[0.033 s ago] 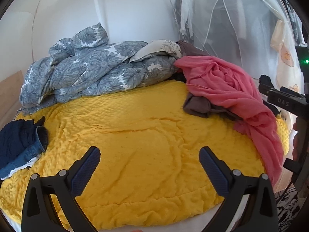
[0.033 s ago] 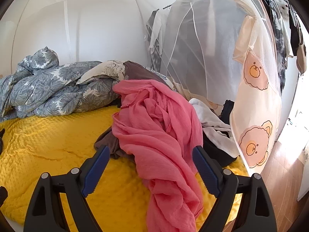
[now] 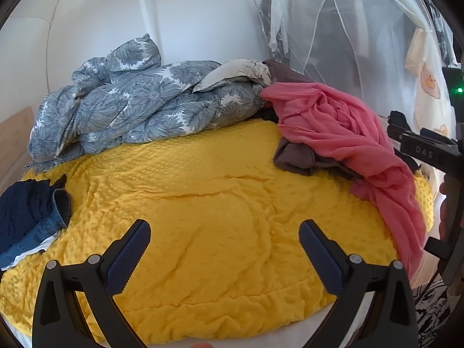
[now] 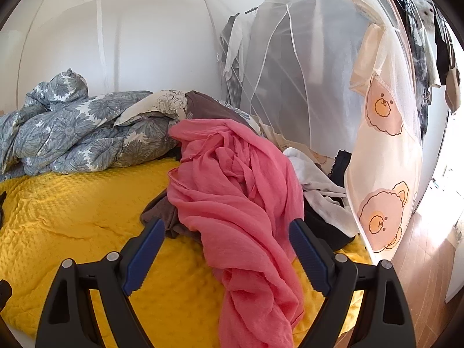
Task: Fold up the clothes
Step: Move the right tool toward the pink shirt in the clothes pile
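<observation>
No change can be read between the paired views; both grippers hang spread wide, holding nothing. Left gripper [image 3: 224, 242] hovers over bare yellow blanket [image 3: 203, 191] near the bed's front edge. Right gripper [image 4: 227, 242] faces the pink garment [image 4: 232, 191], crumpled on the bed's right side, trailing over its front edge. Only the left view shows denim clothes [image 3: 32, 220] at the left edge; only the right shows white clothing [image 4: 316, 185] behind the pink.

Nubby yellow blanket [image 3: 203, 203]; thin, crinkled pink cloth [image 4: 232, 188].

A grey floral duvet [image 3: 130, 107] lies bunched on the yellow blanket [image 3: 203, 217] beside white netting [image 4: 304, 72].
</observation>
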`<state>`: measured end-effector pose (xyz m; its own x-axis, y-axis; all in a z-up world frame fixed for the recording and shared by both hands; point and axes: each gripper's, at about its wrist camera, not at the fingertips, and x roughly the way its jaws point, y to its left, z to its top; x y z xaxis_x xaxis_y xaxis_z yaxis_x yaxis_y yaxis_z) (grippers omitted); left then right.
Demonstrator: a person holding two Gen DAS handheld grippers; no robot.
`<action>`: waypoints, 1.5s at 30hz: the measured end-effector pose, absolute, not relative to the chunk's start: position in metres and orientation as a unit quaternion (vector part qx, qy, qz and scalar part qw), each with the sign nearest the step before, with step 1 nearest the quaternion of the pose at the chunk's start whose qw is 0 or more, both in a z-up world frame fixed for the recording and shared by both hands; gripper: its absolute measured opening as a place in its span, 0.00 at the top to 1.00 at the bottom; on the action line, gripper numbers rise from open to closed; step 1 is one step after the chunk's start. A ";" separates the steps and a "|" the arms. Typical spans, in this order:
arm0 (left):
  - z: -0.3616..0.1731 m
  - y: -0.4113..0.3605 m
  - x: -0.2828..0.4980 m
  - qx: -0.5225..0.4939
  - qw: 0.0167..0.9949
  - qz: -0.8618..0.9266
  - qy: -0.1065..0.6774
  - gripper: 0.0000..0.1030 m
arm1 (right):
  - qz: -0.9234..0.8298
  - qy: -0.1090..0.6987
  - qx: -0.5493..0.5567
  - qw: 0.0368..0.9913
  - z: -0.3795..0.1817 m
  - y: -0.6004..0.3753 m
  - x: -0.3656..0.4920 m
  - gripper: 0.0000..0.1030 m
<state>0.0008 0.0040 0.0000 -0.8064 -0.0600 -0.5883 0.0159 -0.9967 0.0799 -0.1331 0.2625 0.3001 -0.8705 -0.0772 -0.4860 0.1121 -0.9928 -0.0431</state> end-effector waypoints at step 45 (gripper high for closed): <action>-0.003 0.001 -0.002 0.314 0.068 -0.947 -0.027 0.00 | -0.932 0.158 0.321 0.064 0.257 0.240 -0.197 0.14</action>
